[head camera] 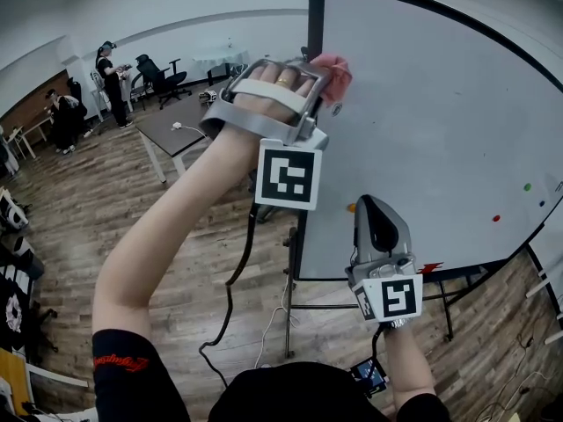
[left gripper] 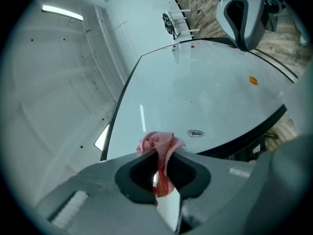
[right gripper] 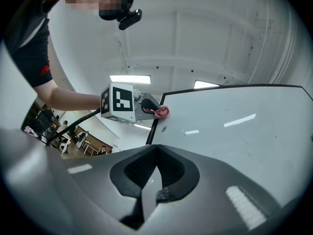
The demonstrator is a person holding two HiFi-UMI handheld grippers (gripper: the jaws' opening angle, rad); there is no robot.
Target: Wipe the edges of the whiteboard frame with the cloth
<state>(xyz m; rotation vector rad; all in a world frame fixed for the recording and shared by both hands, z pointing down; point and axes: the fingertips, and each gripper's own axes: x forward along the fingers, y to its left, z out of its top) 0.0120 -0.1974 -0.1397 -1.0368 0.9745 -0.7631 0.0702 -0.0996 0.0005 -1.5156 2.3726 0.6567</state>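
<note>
While the left gripper (head camera: 322, 84) had its jaws clamped on the pink cloth (head camera: 337, 70), which sat at 12 o'clock by the left edge of the whiteboard frame (head camera: 314, 16), the right gripper (head camera: 369, 207) hung at 6 o'clock from it, jaws together, empty. Advised: even pressure, tracking the black edge.
</note>
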